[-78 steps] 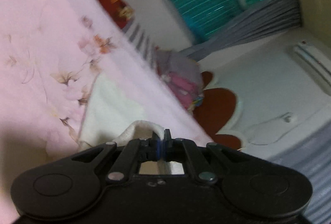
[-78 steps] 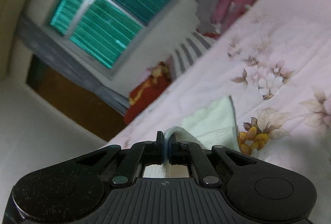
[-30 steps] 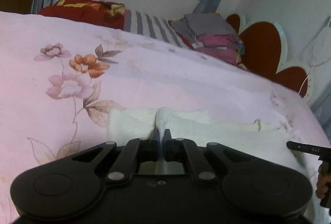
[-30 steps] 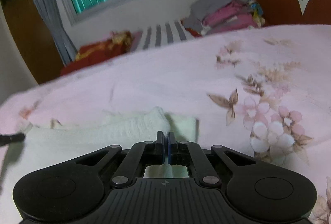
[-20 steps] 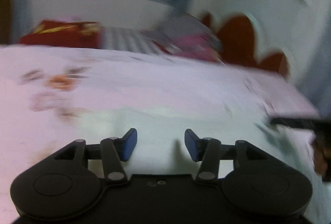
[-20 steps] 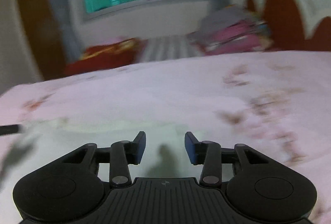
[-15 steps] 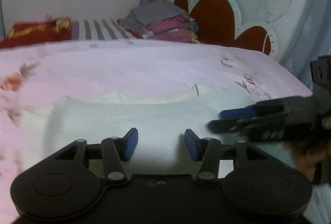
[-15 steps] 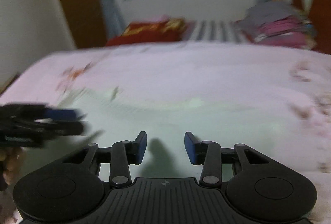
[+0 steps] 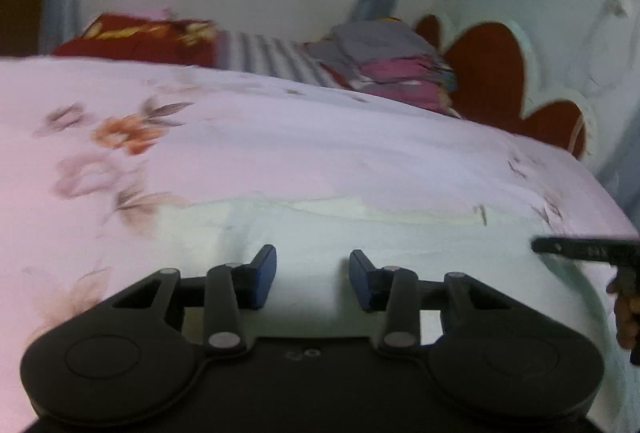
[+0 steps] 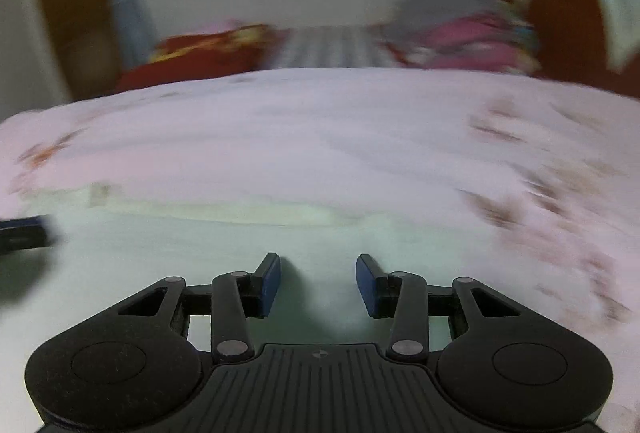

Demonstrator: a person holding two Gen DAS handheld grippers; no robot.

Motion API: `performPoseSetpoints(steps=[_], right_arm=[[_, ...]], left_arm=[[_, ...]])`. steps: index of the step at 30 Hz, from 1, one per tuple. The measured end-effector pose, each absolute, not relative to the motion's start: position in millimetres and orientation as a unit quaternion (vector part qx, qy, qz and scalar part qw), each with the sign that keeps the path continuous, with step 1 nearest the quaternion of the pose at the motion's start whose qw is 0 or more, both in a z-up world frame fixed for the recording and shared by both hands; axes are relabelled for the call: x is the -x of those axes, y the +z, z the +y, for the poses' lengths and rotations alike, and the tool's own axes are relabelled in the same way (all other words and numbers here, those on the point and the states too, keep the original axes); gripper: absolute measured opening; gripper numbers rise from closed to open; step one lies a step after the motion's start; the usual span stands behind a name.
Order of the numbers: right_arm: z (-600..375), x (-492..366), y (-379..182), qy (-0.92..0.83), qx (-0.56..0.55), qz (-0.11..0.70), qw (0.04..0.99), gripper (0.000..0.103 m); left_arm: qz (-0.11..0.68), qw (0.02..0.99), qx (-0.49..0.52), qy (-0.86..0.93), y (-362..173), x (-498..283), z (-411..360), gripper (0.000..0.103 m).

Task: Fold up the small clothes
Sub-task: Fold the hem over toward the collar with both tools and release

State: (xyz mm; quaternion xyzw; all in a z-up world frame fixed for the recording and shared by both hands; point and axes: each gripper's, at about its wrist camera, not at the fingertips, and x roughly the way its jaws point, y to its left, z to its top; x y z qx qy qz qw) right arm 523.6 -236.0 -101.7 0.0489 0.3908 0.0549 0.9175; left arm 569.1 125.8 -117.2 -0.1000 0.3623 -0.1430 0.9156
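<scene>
Left gripper (image 9: 312, 279): jaws closing but apart, nothing between them.
Right gripper (image 10: 318, 283): jaws apart, nothing gripped.
Cloth (image 9: 400, 233): pale, flat on the pink bedspread (image 9: 280, 137), under and ahead of both grippers.
Far edge: seems folded over, though blur hides detail.

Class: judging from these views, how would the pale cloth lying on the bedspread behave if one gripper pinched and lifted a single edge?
The pale cloth lies flat and thin, so it would probably droop limply. It looks light. On the bedspread it may drag and bunch.
</scene>
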Motion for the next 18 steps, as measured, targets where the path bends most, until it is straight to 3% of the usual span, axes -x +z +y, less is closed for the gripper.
performPoseSetpoints(steps=[3,4,7,12,15,18], right_arm=[[-246,-521,-97,0.056,-0.060,0.394,0.916,0.041],[-242,-516,-92,0.050,-0.058,0.386,0.920,0.041],[-219,-492,-80,0.098,-0.064,0.357,0.927,0.041],[-170,-469,-88,0.186,-0.045,0.379,0.905,0.041],[-164,-461,-93,0.188,-0.018,0.381,0.905,0.041],[-194,-455,-97,0.113,-0.009,0.381,0.918,0.041]], left_arm=[[0.342,0.929,0.077,-0.119,-100,-551,114,0.067],[0.327,0.934,0.064,-0.127,-95,-541,105,0.069],[0.315,0.933,0.045,-0.167,-92,-515,76,0.069],[0.347,0.917,0.029,-0.196,-109,-499,40,0.068],[0.352,0.920,0.032,-0.170,-115,-497,60,0.068],[0.352,0.926,0.044,-0.133,-116,-492,95,0.060]])
